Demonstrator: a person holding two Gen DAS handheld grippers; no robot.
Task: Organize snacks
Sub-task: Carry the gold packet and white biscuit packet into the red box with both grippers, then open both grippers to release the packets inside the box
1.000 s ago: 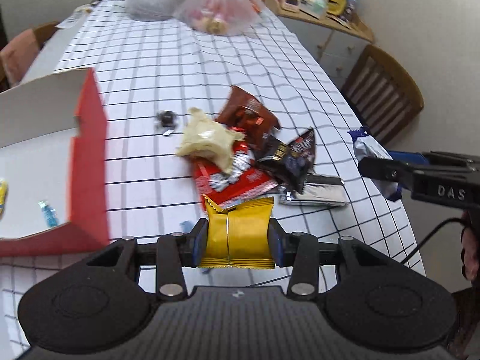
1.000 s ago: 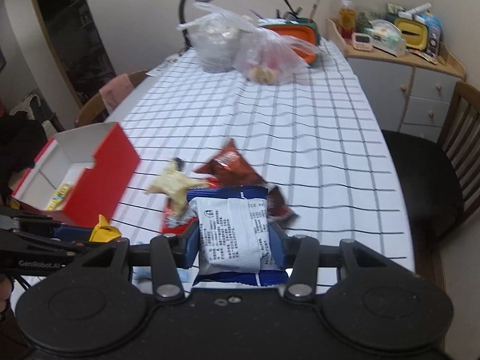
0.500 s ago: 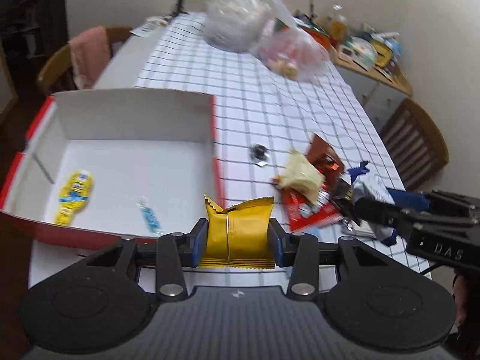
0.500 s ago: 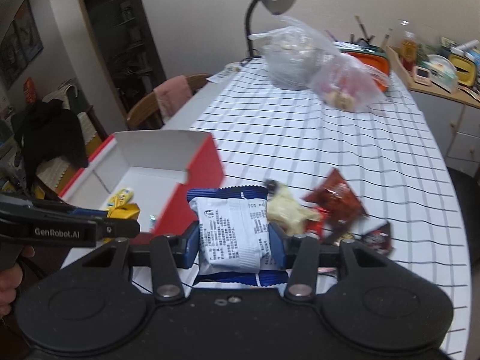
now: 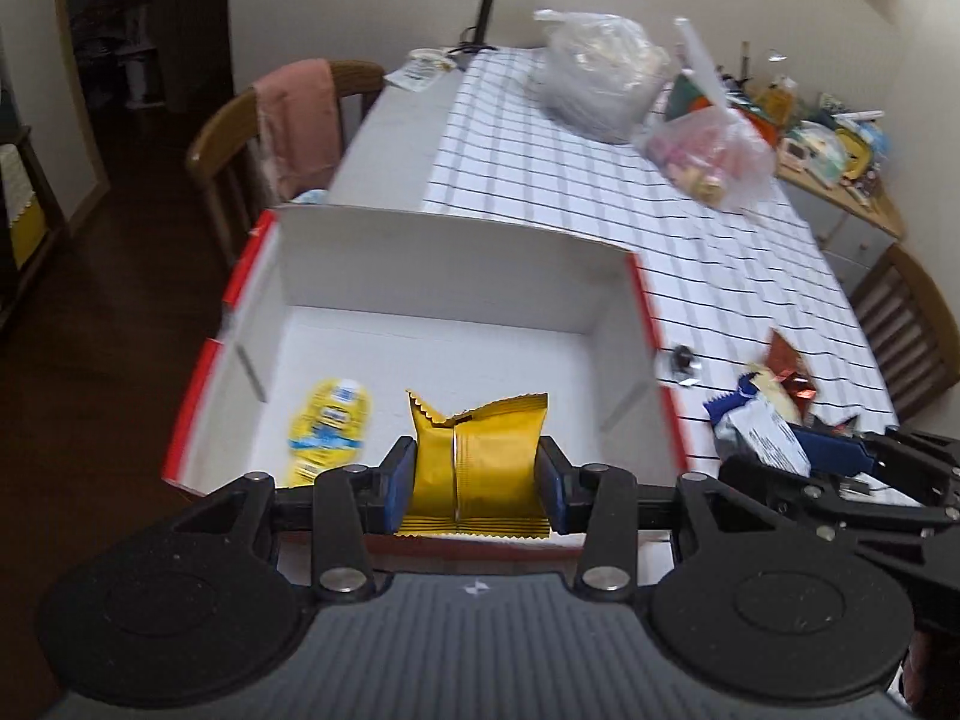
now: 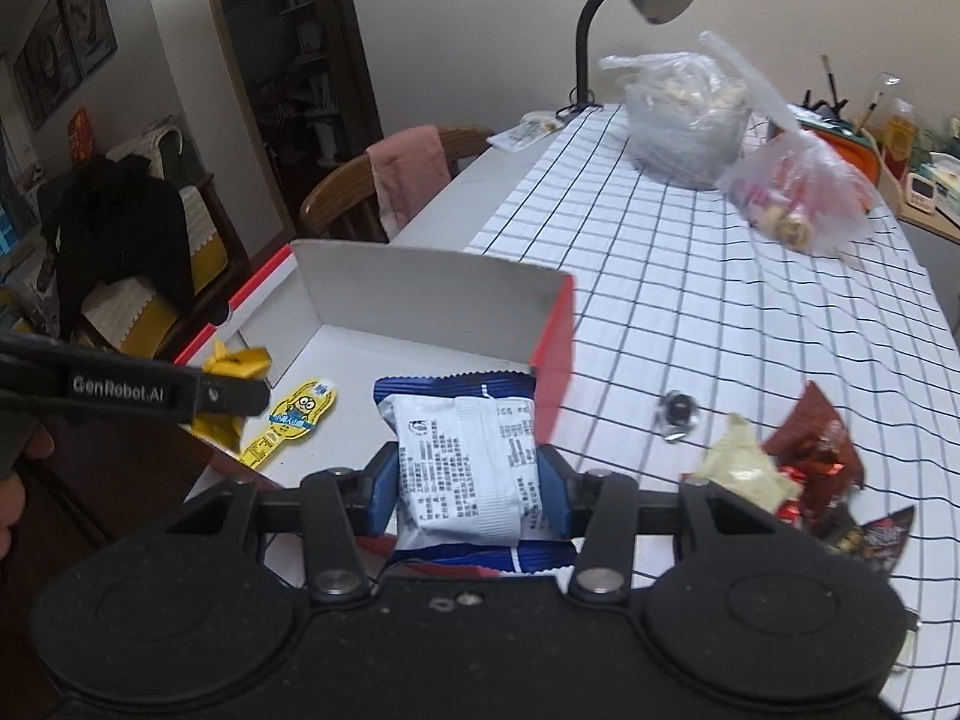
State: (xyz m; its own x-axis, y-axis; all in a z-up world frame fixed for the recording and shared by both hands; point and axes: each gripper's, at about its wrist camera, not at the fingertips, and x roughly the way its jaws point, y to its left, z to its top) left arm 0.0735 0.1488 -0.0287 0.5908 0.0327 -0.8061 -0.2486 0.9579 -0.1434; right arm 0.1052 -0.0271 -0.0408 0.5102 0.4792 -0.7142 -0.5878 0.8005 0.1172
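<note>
Left gripper (image 5: 477, 483) fingers clamping a yellow snack packet (image 5: 480, 462), right gripper (image 6: 474, 495) fingers a blue-and-white packet (image 6: 465, 468), both above the red box (image 5: 456, 276).

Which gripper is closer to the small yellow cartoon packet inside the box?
Left. The left gripper holds its gold packet right beside the cartoon packet, above the box. The right gripper is farther off, near the box's red side.

Both grippers: black plastic bodies w/ silver screws, blue jaws, left gripper (image 6: 234, 399) marked "GenRobot.AI" in white.
</note>
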